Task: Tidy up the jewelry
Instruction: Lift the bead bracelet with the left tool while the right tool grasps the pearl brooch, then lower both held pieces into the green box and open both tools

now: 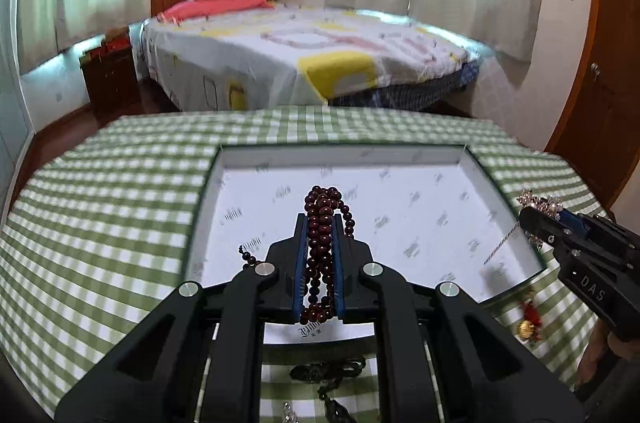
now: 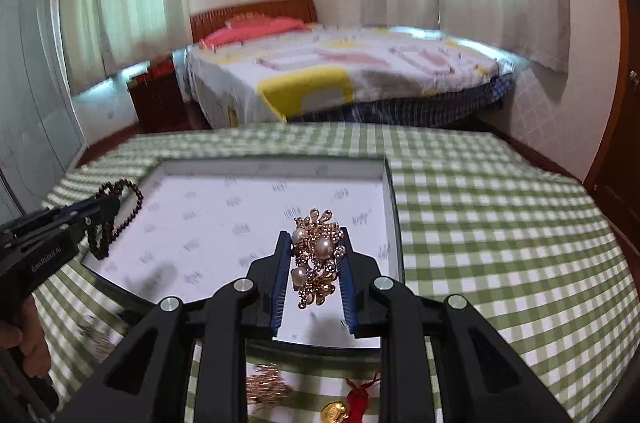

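Observation:
My left gripper (image 1: 320,219) is shut on a bunch of dark red wooden beads (image 1: 322,247), whose strands loop out past the fingertips and trail below. It hangs over the white-lined tray (image 1: 404,167) on the green checked cloth. My right gripper (image 2: 314,237) is shut on a gold brooch with pearls (image 2: 318,259), over the tray's near right part. In the left wrist view the right gripper (image 1: 538,219) shows at the tray's right edge with the brooch (image 1: 540,203). The right wrist view has the left gripper (image 2: 106,207) and its beads (image 2: 120,211) at the tray's left edge.
On the cloth (image 1: 120,175) in front of the tray lie a red tassel charm with a gold piece (image 2: 352,405), a gold chain piece (image 2: 266,385) and dark jewelry (image 1: 328,371). A hand (image 2: 20,339) holds the left gripper's handle. A bed (image 1: 312,55) stands beyond the table.

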Demonstrator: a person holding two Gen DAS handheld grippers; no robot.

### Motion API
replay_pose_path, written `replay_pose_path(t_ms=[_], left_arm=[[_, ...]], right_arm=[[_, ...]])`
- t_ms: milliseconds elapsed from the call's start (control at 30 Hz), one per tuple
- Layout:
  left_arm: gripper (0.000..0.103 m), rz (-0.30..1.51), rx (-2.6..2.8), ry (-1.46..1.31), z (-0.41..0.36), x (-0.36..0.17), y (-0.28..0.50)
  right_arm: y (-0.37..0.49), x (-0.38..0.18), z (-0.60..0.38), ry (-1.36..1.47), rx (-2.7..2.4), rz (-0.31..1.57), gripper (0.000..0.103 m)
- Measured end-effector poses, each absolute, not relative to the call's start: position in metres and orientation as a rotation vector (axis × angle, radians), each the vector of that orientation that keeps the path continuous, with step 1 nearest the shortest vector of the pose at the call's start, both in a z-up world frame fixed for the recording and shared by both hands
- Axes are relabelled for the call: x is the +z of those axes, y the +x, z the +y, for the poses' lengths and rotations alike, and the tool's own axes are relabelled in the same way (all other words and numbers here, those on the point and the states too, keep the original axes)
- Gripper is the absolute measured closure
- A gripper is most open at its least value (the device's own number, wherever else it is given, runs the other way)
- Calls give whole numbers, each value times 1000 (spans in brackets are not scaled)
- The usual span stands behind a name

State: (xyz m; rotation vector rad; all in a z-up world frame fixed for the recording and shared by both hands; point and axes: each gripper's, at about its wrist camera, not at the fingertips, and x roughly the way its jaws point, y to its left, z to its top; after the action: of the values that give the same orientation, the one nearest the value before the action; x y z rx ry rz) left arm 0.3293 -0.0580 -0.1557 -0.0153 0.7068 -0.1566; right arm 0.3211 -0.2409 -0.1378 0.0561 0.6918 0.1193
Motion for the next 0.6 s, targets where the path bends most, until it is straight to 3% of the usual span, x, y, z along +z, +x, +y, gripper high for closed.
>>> replay_pose_path(t_ms=[300, 600], left_arm=[[92, 835, -156, -30, -55, -201, 352], [91, 872, -165, -70, -54, -215, 361]], right_arm=[[343, -184, -250, 67, 114, 848, 79], [351, -188, -247, 25, 109, 857, 79]])
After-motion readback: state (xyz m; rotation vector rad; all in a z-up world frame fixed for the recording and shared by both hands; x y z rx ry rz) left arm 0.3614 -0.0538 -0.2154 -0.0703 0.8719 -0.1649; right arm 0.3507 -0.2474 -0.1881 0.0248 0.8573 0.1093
